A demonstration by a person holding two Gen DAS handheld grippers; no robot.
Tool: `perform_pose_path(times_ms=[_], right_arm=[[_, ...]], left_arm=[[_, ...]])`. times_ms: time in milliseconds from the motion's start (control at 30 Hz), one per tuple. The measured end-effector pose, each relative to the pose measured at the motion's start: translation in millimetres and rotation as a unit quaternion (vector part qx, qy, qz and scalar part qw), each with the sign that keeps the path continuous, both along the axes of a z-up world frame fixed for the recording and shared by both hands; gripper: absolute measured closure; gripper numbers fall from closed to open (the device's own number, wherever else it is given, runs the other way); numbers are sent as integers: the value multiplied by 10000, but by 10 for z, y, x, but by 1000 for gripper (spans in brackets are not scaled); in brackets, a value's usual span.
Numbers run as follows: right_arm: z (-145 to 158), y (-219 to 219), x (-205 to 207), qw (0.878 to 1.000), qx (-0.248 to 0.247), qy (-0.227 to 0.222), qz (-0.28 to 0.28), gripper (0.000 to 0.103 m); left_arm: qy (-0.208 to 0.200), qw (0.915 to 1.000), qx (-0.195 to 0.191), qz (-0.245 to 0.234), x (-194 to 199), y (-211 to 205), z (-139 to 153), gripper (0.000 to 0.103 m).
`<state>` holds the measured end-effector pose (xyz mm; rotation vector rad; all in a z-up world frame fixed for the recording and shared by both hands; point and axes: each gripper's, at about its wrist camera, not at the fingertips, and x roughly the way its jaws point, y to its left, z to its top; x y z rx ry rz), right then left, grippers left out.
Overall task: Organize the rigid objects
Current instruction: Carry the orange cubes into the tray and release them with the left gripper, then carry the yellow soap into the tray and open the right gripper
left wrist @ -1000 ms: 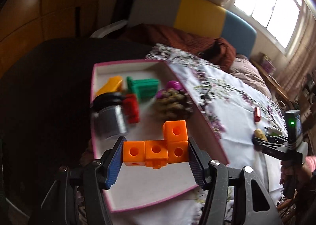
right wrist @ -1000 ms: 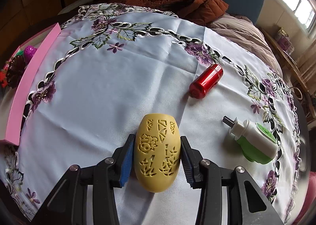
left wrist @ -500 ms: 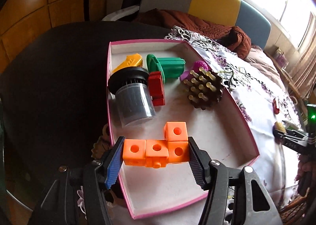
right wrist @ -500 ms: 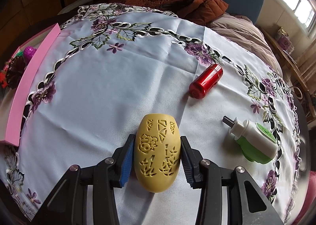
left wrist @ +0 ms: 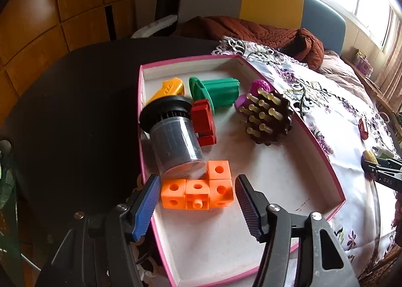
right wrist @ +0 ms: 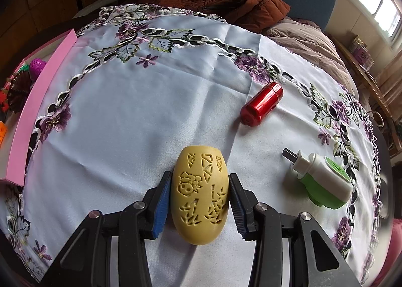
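In the left wrist view, the orange linked cubes (left wrist: 198,191) lie on the floor of the pink-rimmed box (left wrist: 324,156), beside a dark jar (left wrist: 173,141). My left gripper (left wrist: 198,201) is open, its pads a little apart from the cubes on both sides. In the right wrist view, my right gripper (right wrist: 198,199) is shut on a yellow carved egg-shaped object (right wrist: 199,194) resting on the white embroidered tablecloth (right wrist: 140,111). The right gripper also shows far right in the left wrist view (left wrist: 377,163).
The box also holds a yellow piece (left wrist: 168,89), a green piece (left wrist: 218,92), a red piece (left wrist: 203,121) and a brown peg brush (left wrist: 268,118). On the cloth lie a red cylinder (right wrist: 261,103) and a white-green plug-in device (right wrist: 321,178). The box's pink wall (right wrist: 37,100) stands at the left.
My left gripper moved down into the box and opened, letting go of the orange cubes, which now rest on the box floor. The right gripper has not moved.
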<state>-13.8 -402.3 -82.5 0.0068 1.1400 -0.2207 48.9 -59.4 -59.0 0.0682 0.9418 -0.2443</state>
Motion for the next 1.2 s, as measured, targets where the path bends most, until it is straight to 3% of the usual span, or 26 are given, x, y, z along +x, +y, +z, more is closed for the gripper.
perform_pose_path(times_ms=[867, 1067, 1200], right_arm=[[36, 44, -14, 9997, -202, -45, 96, 59], [79, 36, -14, 10000, -30, -81, 36, 59], [261, 163, -24, 9992, 156, -375, 58, 59]], left_arm=[[-422, 9988, -169, 156, -220, 109, 328, 41], [-440, 9985, -250, 207, -227, 200, 352, 41], [-439, 9983, -284, 271, -232, 272, 348, 41]])
